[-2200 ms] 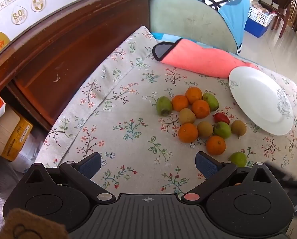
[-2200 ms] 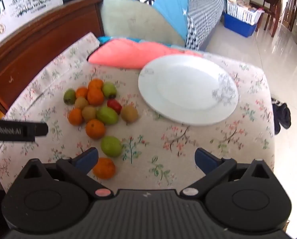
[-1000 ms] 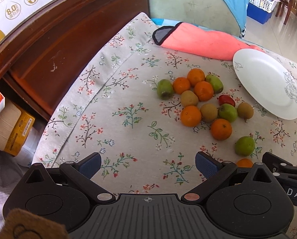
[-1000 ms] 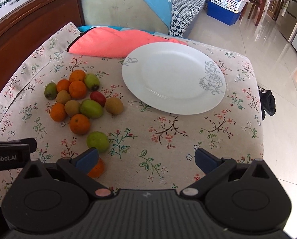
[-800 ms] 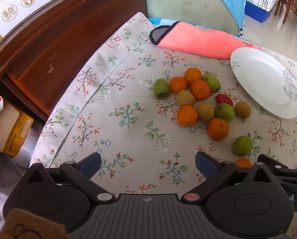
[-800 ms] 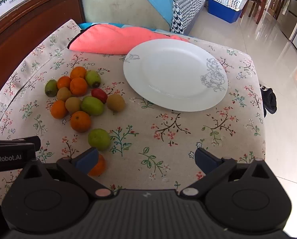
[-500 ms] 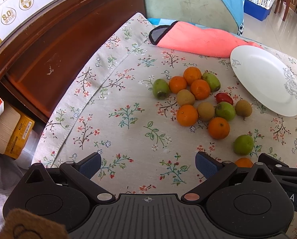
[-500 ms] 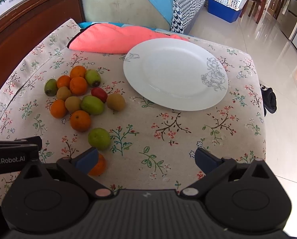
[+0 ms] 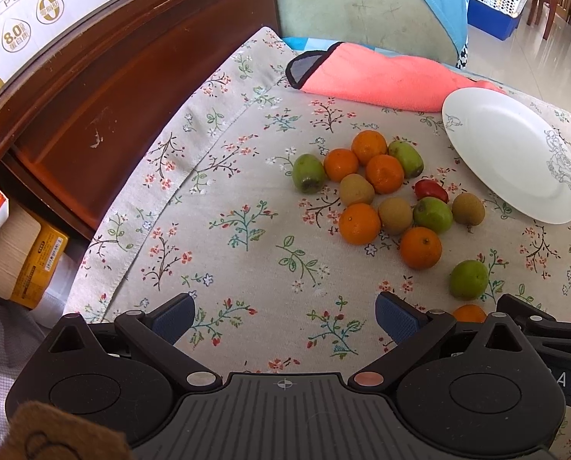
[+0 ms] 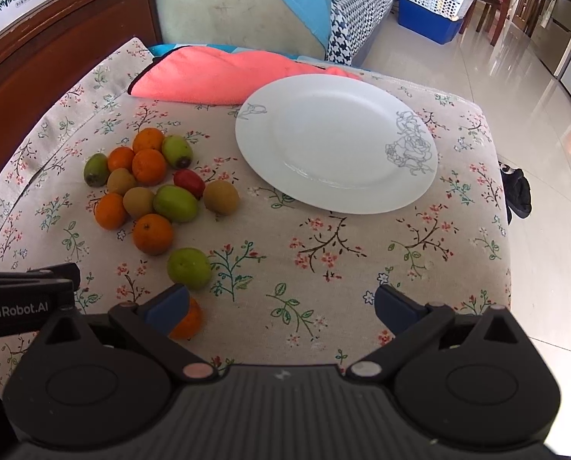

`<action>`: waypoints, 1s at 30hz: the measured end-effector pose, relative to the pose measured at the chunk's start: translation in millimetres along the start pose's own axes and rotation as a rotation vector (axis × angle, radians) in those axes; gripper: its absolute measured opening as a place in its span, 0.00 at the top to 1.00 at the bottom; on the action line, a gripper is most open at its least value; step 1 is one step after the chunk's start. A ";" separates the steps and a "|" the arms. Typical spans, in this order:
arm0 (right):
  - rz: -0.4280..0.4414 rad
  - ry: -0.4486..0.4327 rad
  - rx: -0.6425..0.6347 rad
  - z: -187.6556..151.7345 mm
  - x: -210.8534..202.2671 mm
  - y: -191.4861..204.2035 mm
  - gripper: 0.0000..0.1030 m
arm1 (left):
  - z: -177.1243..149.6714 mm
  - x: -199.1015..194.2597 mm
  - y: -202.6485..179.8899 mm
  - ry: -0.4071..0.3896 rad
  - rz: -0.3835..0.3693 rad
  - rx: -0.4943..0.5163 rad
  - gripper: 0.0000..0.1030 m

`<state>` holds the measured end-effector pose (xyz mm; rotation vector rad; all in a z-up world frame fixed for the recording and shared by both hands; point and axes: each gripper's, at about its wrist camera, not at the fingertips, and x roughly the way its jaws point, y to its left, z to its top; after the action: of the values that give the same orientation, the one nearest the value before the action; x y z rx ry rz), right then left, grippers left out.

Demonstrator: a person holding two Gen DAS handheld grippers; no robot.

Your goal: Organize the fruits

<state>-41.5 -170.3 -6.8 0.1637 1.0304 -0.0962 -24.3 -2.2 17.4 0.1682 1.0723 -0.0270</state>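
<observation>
A: The left gripper (image 9: 283, 312) has its two blue fingers spread wide, with nothing between them; only the flowered tablecloth (image 9: 228, 207) lies under it. The right gripper (image 10: 281, 306) is spread wide too and holds nothing.

B: And where are the fruits?

A: They lie in a loose cluster (image 10: 147, 184) on the cloth, left of the white plate (image 10: 335, 145). There are mandarins, green fruits, brownish kiwi-like ones, and one small red fruit (image 10: 189, 182). The plate carries no fruit.

B: Is some fruit near the right gripper?

A: Yes. One mandarin (image 10: 189, 320) sits just beside its left finger (image 10: 166, 308), partly hidden behind it. A green fruit (image 10: 189, 268) lies a little further, apart from the cluster.

B: What is behind the plate?

A: A pink folded cloth (image 10: 216, 76), touching the plate's far rim.
</observation>
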 end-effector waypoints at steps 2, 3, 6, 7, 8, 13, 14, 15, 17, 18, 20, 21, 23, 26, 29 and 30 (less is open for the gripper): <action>-0.001 0.002 -0.001 -0.2 -0.5 0.4 0.01 | -0.1 -0.1 -0.5 -0.001 0.001 0.002 0.02; -0.001 0.002 -0.001 0.0 -0.4 0.6 0.01 | -0.1 0.1 -0.3 -0.001 0.001 0.002 0.02; 0.001 -0.003 -0.001 -0.2 -0.4 0.6 0.01 | -0.1 0.0 0.0 -0.003 0.000 0.000 0.02; 0.001 -0.003 -0.001 -0.3 -0.4 0.7 0.01 | -0.3 -0.2 0.0 -0.003 0.000 0.000 0.02; 0.001 -0.003 -0.001 -0.2 -0.3 0.7 0.01 | -0.3 -0.1 0.0 -0.003 0.001 0.001 0.02; 0.001 -0.003 -0.001 -0.3 -0.1 0.6 0.01 | -0.2 -0.2 -0.1 -0.003 0.002 0.001 0.02; 0.001 -0.003 -0.001 -0.3 0.0 0.6 0.01 | -0.2 -0.2 -0.1 -0.003 0.001 0.001 0.02; 0.002 -0.004 -0.001 -0.3 0.0 0.5 0.01 | -0.2 -0.2 0.0 -0.004 0.001 0.001 0.02; 0.003 -0.004 -0.001 -0.4 0.0 0.4 0.01 | 0.2 -0.4 0.2 -0.005 0.002 0.000 0.02; 0.003 -0.005 -0.001 -0.2 0.1 0.6 0.01 | 0.2 -0.4 0.0 -0.005 0.002 0.001 0.03; 0.003 -0.008 -0.003 -0.1 -0.4 0.8 0.01 | 0.2 -0.7 -0.2 -0.008 0.003 0.002 0.03; 0.003 -0.010 -0.005 -0.1 -0.6 0.8 0.01 | 0.3 -0.7 0.0 -0.010 0.002 0.004 0.03; 0.006 -0.013 -0.009 -0.1 -0.7 0.3 0.01 | 0.5 -1.0 -0.3 -0.013 0.002 0.007 0.03; 0.012 -0.022 -0.009 -0.4 -1.1 -1.0 0.01 | 0.5 -2.2 -1.4 -0.018 -0.001 0.006 0.03; 0.025 -0.035 -0.010 -0.4 -2.3 -3.6 0.02 | 0.9 -2.9 -1.3 -0.028 -0.015 0.007 0.02; 0.032 -0.039 -0.013 -0.4 -3.0 -5.1 0.03 | 1.0 -3.0 -0.3 -0.033 -0.024 0.004 0.02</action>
<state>-44.2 -175.2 -4.8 0.1663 0.9891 -0.0632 -24.9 -2.8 20.5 0.1578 1.0412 -0.0531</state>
